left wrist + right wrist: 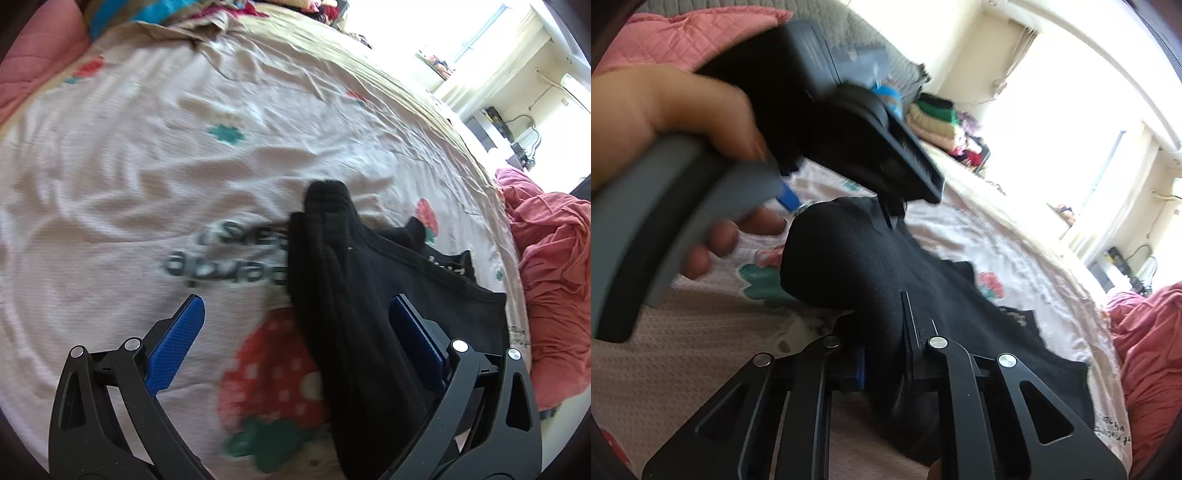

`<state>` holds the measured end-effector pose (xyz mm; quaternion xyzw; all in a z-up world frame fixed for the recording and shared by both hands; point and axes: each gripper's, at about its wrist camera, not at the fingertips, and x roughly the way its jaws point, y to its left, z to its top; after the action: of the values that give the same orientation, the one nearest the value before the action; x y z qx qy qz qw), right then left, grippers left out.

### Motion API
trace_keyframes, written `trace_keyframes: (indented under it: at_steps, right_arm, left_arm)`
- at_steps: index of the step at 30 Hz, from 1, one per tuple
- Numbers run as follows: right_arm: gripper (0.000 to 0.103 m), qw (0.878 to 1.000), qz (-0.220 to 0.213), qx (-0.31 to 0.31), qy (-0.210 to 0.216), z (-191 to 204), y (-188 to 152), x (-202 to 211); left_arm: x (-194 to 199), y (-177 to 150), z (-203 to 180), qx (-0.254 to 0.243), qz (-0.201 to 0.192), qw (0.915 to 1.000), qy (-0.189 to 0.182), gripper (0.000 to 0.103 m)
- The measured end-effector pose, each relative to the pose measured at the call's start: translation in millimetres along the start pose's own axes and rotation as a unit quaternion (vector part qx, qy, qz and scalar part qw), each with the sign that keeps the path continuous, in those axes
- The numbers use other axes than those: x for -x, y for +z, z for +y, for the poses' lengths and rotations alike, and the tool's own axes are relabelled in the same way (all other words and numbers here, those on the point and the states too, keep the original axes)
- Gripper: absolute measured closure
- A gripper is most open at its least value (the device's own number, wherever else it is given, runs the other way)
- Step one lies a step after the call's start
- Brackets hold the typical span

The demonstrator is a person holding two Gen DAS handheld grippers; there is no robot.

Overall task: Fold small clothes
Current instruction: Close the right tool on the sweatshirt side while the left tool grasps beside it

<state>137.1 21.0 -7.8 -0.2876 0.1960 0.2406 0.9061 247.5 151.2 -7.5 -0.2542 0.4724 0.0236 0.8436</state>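
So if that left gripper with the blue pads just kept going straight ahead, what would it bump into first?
Probably the black garment: its bunched fold lies between the open left gripper fingers. Beside it is the strawberry-print sheet. Depth is hard to judge.

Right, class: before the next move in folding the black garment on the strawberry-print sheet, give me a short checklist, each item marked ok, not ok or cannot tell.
1. Right gripper shut on the black fabric garment: ok.
2. Left gripper open, blue pads clear of the cloth: ok.
3. Garment's bunched ridge between the left gripper's fingers: ok.
4. Garment lying flat: not ok, it is bunched and lifted.
5. Strawberry-print sheet smooth under it: not ok, wrinkled.
6. Red crumpled blanket clear of the garment: ok.
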Motion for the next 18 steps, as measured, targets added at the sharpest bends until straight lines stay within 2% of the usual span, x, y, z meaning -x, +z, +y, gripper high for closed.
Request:
trace_keyframes:
  at_steps: [2, 3, 4, 5, 6, 9, 12, 18]
  right_arm:
    - [0.091, 1.000, -0.009, -0.006, -0.011, -7, -1, 5]
    - [0.091, 1.000, -0.013, -0.011, -0.014, -11, -2, 7]
    - [0.091, 1.000, -0.015, -0.014, -0.016, -13, -3, 10]
    - [0.091, 1.000, -0.016, -0.019, -0.018, -16, -3, 11]
    - [0.091, 0.999, -0.016, -0.023, -0.017, -17, -3, 12]
    - [0.091, 0.999, -0.018, -0.035, -0.017, -20, -6, 15]
    - [0.092, 0.999, -0.022, -0.034, -0.025, -16, -7, 17]
    - [0.092, 0.998, -0.027, -0.055, -0.031, -22, -12, 24]
  left_arm:
    - [-3, -1, -10, -0.002, -0.004, 1.0000, -0.006, 0.010]
    - [-5, -3, -15, -0.006, -0.008, 0.9999, -0.011, 0.015]
    - [-8, -6, -19, -0.014, -0.009, 0.9997, -0.016, 0.023]
    - [-10, -8, -23, -0.019, -0.006, 0.9996, -0.019, 0.039]
    - [-13, -10, -27, -0.024, -0.002, 0.9993, -0.028, 0.052]
    - [-11, -13, -31, -0.029, -0.006, 0.9985, -0.045, 0.072]
    - [-7, -14, -33, -0.033, -0.010, 0.9979, -0.054, 0.078]
    - [4, -13, -42, -0.042, -0.019, 0.9965, -0.069, 0.082]
